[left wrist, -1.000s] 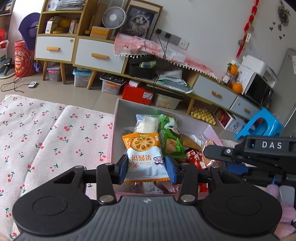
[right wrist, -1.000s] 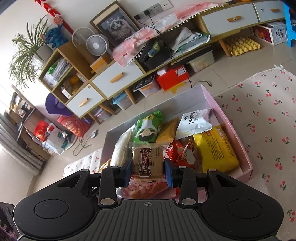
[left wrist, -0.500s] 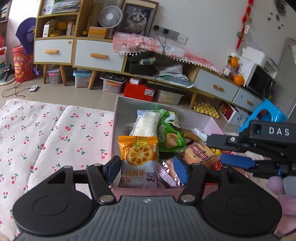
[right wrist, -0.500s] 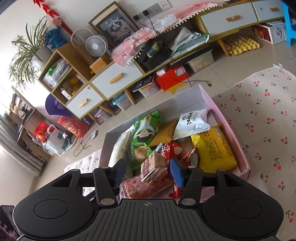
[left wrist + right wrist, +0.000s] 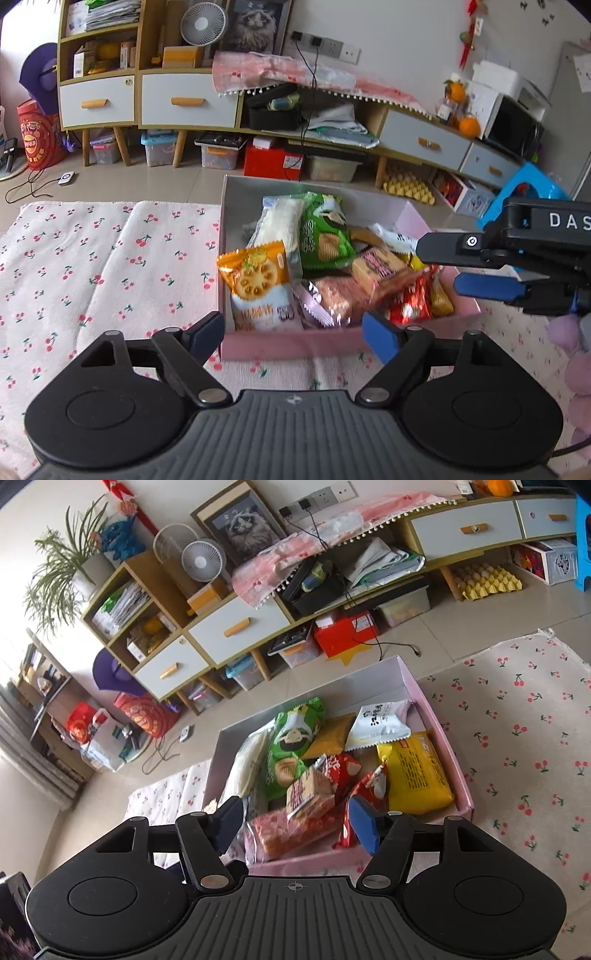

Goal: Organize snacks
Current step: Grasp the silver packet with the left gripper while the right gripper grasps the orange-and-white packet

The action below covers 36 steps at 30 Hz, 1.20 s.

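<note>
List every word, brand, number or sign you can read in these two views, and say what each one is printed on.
"DAS": white letters on the black body of the right gripper, cut off by the edge of the left wrist view.
Orange and white biscuit packet: Chinese characters, too blurred to read.
White packet: dark characters, too small to read.
Yellow packet: fine print, unreadable.
Brown cracker packet: red lettering, blurred.
Red tin on the floor: markings, unreadable.
</note>
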Available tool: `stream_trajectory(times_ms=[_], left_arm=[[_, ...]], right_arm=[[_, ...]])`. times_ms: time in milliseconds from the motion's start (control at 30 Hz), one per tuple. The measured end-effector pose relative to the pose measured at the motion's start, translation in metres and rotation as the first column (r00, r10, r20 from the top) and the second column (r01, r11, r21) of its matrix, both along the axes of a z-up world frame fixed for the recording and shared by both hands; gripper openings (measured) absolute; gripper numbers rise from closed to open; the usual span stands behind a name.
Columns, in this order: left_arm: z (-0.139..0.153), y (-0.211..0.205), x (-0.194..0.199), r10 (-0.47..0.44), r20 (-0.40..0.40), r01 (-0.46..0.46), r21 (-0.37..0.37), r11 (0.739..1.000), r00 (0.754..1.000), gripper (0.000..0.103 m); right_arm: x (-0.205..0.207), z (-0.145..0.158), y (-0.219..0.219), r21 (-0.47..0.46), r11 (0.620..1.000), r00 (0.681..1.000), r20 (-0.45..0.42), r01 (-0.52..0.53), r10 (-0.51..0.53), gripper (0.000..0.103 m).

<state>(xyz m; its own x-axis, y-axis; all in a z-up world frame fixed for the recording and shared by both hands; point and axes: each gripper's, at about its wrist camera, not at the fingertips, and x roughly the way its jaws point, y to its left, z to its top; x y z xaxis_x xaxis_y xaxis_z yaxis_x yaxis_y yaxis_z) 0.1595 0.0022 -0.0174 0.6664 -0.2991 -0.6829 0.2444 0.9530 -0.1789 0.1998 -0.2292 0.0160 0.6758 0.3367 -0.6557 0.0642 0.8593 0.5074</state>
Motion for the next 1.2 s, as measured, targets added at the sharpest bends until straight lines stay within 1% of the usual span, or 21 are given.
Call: stream_trajectory(times_ms=[33, 67, 100, 200, 400, 467, 600, 700, 800, 1067, 1200], left_arm=[[0.001, 0.001, -0.003, -0.007, -0.003, 0.007, 0.005, 1.0, 1.0, 0.081], [0.001, 0.002, -0.006, -0.012, -0.005, 0.012, 0.011, 1.0, 1.0, 0.084], [0.001, 0.003, -0.008, -0.015, -0.006, 0.015, 0.017, 1.0, 1.0, 0.086], [0.001, 0.006, -0.016, -0.031, -0.009, 0.031, 0.039, 0.999, 0.999, 0.089], [-0.003, 0.004, -0.029, -0.066, -0.02, 0.068, 0.089, 0.994, 0.998, 0.094], [-0.006, 0.003, -0.035, -0.078, -0.022, 0.08, 0.108, 0.991, 0.997, 0.096], [-0.01, -0.003, -0.042, -0.111, -0.028, 0.114, 0.135, 0.984, 0.993, 0.097], [-0.013, -0.007, -0.044, -0.136, -0.035, 0.14, 0.146, 0.979, 0.99, 0.098], [-0.017, -0.011, -0.045, -0.157, -0.059, 0.164, 0.149, 0.975, 0.986, 0.098], [-0.027, -0.022, -0.05, -0.185, -0.086, 0.198, 0.167, 0.966, 0.979, 0.099], [-0.031, -0.029, -0.05, -0.2, -0.091, 0.213, 0.174, 0.961, 0.976, 0.099]], right_arm=[[-0.003, 0.002, 0.0, -0.009, 1.0, 1.0, -0.002, -0.008, 0.008, 0.066], [-0.006, 0.003, -0.001, -0.017, 1.0, 1.0, -0.003, -0.013, 0.013, 0.069], [-0.009, 0.004, -0.001, -0.028, 0.999, 1.0, -0.004, -0.02, 0.02, 0.07], [-0.019, 0.007, -0.003, -0.06, 0.997, 0.999, -0.013, -0.047, 0.046, 0.071], [-0.038, 0.007, -0.015, -0.087, 0.993, 0.996, -0.041, -0.083, 0.08, 0.073], [-0.043, 0.007, -0.019, -0.105, 0.99, 0.995, -0.047, -0.092, 0.087, 0.083], [-0.058, 0.005, -0.026, -0.145, 0.981, 0.991, -0.05, -0.129, 0.122, 0.085], [-0.068, 0.001, -0.028, -0.202, 0.962, 0.983, -0.051, -0.186, 0.179, 0.085], [-0.077, -0.006, -0.032, -0.245, 0.939, 0.971, -0.065, -0.239, 0.23, 0.085], [-0.098, -0.025, -0.043, -0.319, 0.876, 0.932, -0.105, -0.361, 0.346, 0.085], [-0.108, -0.036, -0.043, -0.341, 0.836, 0.902, -0.136, -0.431, 0.41, 0.085]])
